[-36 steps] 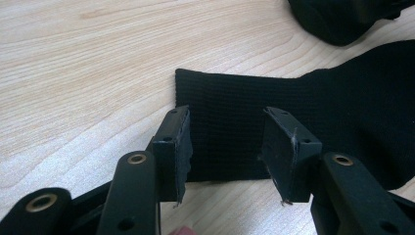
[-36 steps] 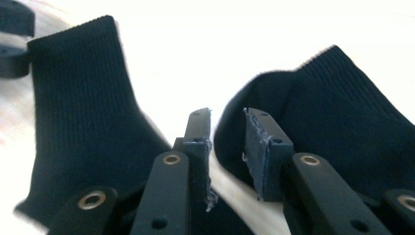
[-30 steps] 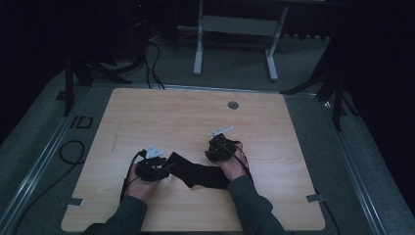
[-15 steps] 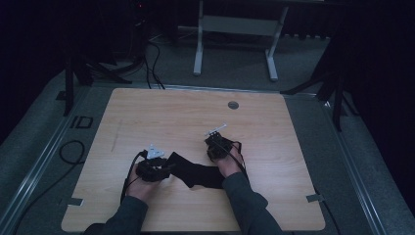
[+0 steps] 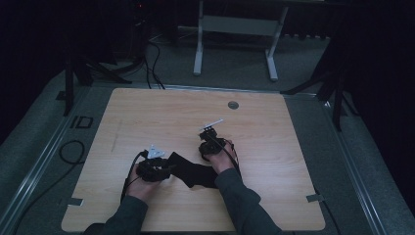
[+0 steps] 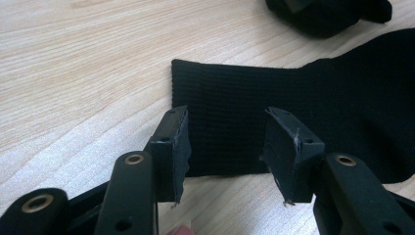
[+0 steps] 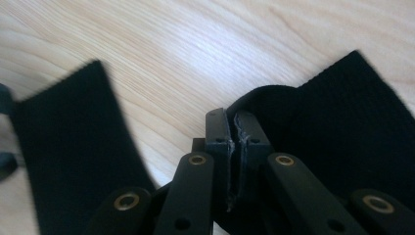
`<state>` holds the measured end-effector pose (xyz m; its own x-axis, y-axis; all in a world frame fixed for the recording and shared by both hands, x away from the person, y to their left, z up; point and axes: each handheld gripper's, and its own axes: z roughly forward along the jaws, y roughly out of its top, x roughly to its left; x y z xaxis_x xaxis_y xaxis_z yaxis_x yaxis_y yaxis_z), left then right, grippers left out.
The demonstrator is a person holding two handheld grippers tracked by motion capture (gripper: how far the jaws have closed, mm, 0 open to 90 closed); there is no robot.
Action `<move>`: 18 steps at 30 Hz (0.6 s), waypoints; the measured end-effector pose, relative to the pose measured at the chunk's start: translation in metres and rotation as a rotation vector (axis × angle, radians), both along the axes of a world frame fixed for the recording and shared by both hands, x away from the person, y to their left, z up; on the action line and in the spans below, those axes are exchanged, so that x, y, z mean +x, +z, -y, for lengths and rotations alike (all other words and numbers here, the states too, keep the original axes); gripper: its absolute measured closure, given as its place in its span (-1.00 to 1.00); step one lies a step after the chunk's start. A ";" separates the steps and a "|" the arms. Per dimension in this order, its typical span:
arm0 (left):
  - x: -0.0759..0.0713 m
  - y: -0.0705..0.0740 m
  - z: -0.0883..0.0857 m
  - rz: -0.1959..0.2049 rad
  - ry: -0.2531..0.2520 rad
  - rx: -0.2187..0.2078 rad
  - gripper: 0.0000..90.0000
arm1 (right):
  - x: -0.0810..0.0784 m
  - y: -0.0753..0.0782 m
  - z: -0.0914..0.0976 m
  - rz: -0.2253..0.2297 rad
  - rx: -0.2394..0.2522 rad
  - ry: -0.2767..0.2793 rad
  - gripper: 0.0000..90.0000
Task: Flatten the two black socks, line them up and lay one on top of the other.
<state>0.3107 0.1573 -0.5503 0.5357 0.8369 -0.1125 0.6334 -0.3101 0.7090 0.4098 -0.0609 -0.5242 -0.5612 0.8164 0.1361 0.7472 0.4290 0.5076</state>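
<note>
My right claw (image 7: 234, 129) clamps a fold of the black sock (image 7: 342, 127) on the wooden surface (image 7: 195, 44); my left claw (image 6: 226, 134) gapes over its cuff.

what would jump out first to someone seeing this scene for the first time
The black sock lying on the pale wooden table near its front edge, between the person's two hands. The right gripper has just closed its fingers on a fold of that sock, with dark knit bunched around them. The left gripper holds its fingers apart over the sock's ribbed cuff end, not pressing on it.
</note>
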 end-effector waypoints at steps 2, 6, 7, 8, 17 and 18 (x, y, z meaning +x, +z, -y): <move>0.000 0.000 0.000 0.001 -0.005 0.003 0.17 | -0.002 0.005 0.001 0.006 0.032 0.005 0.91; 0.000 0.000 0.002 0.001 -0.005 0.003 0.17 | -0.007 0.016 0.002 0.027 0.071 0.015 0.91; 0.000 0.000 0.001 0.001 -0.005 0.003 0.17 | -0.008 0.019 0.003 0.033 0.077 0.017 0.91; 0.000 0.000 0.001 0.001 -0.006 0.002 0.17 | -0.009 0.022 0.003 0.042 0.082 0.019 0.91; 0.000 0.000 0.000 -0.001 -0.005 -0.003 0.17 | -0.014 0.046 0.031 0.094 0.120 0.007 0.91; 0.000 0.000 0.000 0.000 -0.004 -0.003 0.18 | -0.015 0.049 0.036 0.097 0.128 0.005 0.91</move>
<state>0.3107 0.1571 -0.5501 0.5391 0.8344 -0.1146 0.6320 -0.3109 0.7099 0.3949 -0.0968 -0.4754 -0.5811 0.7928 0.1838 0.6899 0.3600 0.6280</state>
